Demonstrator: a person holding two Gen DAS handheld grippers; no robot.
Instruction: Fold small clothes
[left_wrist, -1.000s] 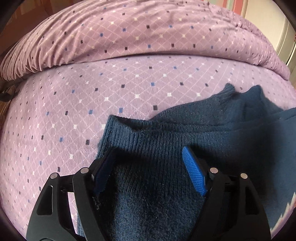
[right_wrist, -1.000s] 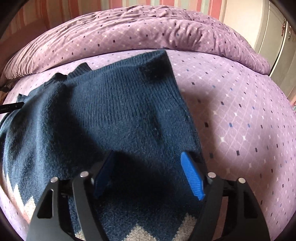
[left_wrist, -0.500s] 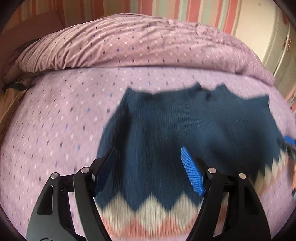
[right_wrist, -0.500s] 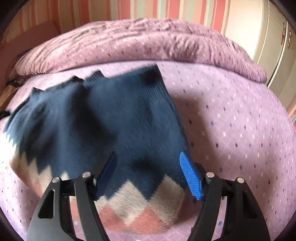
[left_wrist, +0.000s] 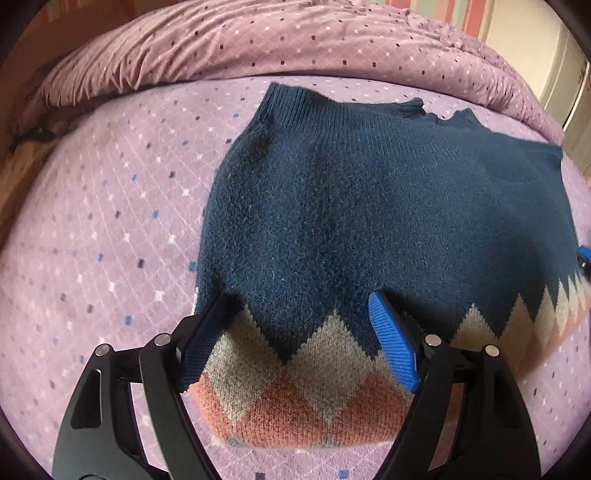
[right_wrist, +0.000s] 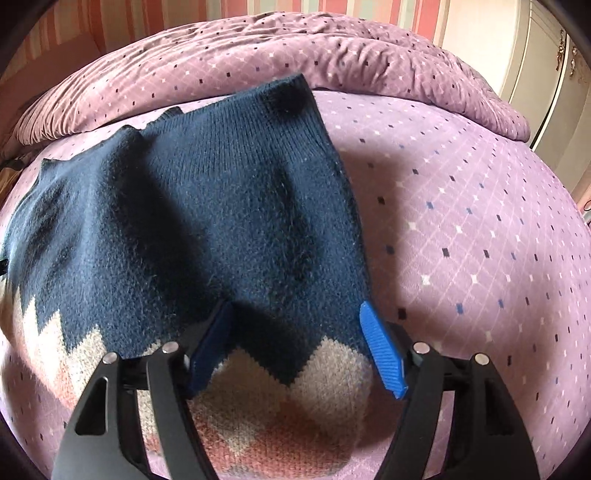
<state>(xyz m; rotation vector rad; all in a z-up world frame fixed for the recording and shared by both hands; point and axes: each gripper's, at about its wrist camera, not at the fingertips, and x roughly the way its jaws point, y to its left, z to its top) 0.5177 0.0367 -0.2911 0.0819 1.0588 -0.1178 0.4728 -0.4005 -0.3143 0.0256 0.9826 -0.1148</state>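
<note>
Blue wool covered most of the sweater (left_wrist: 369, 206), which lay flat on the purple bed (left_wrist: 110, 221) with both sleeves laid across its body. That looked like the middle of the fold. The left claw (left_wrist: 299, 343) hung over the near left corner, where the pink and grey zigzags were. Its jaws had just been opening and held nothing. The right claw (right_wrist: 299, 350) hung over the near right corner, wide apart and empty too. Next, I think, each claw must pinch its corner and carry the near edge up toward the neck.
</note>
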